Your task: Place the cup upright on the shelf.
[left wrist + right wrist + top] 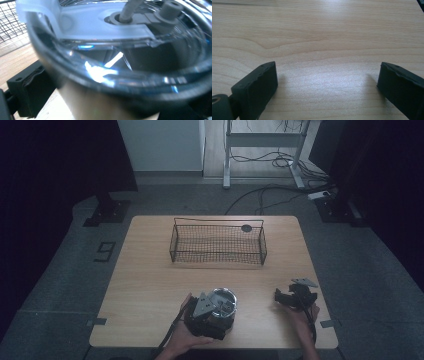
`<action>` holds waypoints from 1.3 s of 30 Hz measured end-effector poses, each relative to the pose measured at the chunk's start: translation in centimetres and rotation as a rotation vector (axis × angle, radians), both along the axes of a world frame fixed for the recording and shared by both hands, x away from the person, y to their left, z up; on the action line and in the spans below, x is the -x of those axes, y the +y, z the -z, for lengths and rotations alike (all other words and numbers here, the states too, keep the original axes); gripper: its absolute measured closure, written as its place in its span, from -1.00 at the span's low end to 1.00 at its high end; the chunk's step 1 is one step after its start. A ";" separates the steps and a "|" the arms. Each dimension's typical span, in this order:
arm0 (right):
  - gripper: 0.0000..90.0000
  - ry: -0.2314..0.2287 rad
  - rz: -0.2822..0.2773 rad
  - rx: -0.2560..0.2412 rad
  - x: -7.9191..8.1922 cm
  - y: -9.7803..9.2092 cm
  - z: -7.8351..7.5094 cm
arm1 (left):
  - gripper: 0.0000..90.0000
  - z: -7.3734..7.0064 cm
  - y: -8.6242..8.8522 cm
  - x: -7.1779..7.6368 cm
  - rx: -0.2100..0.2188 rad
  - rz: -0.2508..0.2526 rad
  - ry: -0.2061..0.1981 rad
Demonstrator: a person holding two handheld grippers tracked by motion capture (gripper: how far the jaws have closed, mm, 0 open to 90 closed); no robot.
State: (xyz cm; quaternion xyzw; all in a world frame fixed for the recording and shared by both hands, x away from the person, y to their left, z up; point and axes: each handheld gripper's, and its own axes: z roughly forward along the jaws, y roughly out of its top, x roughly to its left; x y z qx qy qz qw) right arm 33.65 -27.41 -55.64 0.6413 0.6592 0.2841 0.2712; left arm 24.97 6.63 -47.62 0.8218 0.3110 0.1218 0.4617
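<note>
A clear round container (222,301) sits on the table (150,285) near its near edge, just left of centre. The left gripper (212,312) is at it, jaws either side; whether they pinch it I cannot tell. The right gripper (287,297) rests to the right, jaws spread wide, nothing between. A wire basket (218,245) stands farther back.
</note>
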 end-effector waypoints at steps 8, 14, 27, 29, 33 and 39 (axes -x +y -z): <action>-0.93 0.000 0.001 0.000 0.0 0.0 0.0 | -1.00 0.5 -0.8 -0.5 0.009 -0.009 -0.021; -0.93 0.000 0.001 0.000 0.0 0.0 0.0 | -0.94 0.5 -0.7 -0.6 -0.002 0.004 -0.041; -0.93 0.000 0.001 -0.002 0.0 0.0 0.0 | -0.92 0.4 -0.6 -0.7 -0.004 0.008 -0.054; -0.93 -0.001 0.000 0.000 0.0 0.0 0.0 | -0.92 0.4 -0.6 -0.7 -0.007 0.005 -0.056; -0.92 -0.001 0.000 0.003 0.0 0.0 0.0 | -0.92 0.2 -0.5 -1.0 -0.010 0.001 -0.055; -0.92 -0.001 0.000 0.002 0.0 0.0 0.0 | -0.92 -0.8 -0.1 -1.7 -0.008 -0.007 -0.062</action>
